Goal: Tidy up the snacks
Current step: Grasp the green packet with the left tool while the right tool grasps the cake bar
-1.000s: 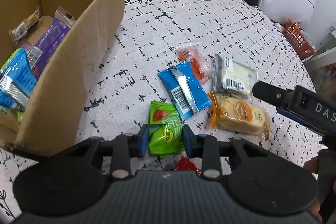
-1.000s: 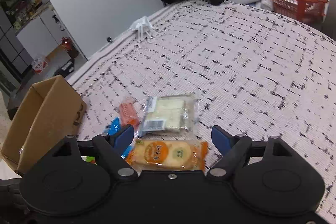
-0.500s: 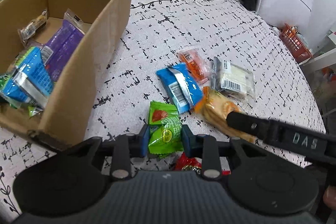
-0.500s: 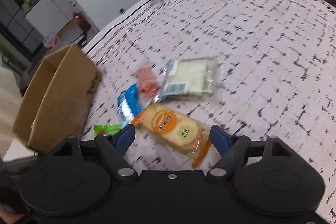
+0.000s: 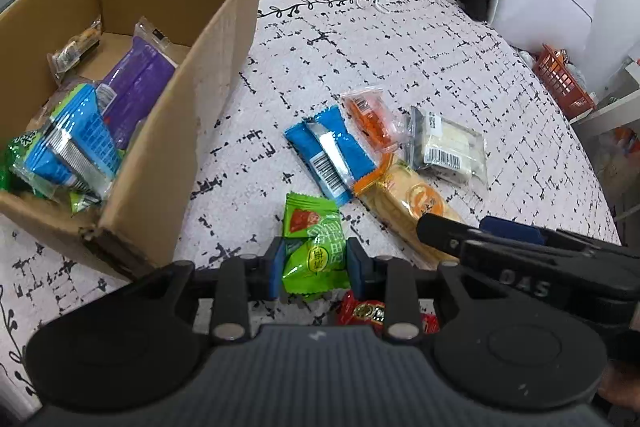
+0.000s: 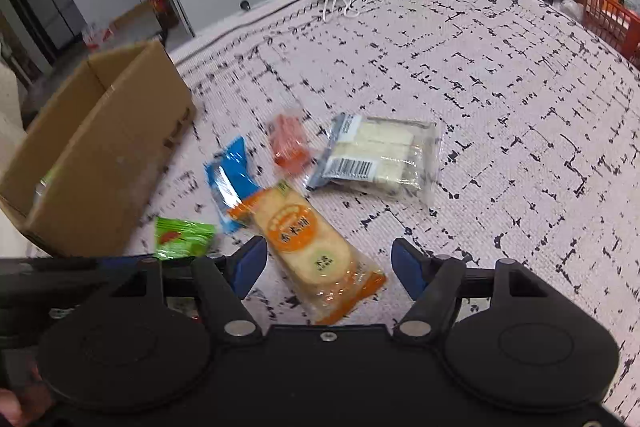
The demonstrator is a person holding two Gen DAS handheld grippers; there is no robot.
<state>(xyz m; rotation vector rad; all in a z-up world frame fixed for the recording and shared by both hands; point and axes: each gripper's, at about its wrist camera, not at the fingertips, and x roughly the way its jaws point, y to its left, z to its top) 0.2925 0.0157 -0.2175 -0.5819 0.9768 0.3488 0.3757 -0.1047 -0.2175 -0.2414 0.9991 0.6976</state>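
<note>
Left tool (image 5: 314,264) clamped on green pack (image 5: 313,243), pinched at lower half so it lifts free of bed (image 5: 400,67); box (image 5: 192,107) near on left, likely drop target. Right tool (image 6: 328,269) spread wide, straddling cracker pack (image 6: 308,239) flat on bed, lined up for grab. Blue pack (image 5: 332,155), orange pack (image 5: 370,117), white pack (image 5: 448,147) loose beside.

A box (image 5: 168,131) stood left on the bed (image 5: 400,59), packets (image 5: 80,147) inside. Right of it lay loose snacks: a wafer (image 5: 332,155), a cracker pack (image 6: 312,243) beside it, a sandwich (image 6: 376,155) behind.
</note>
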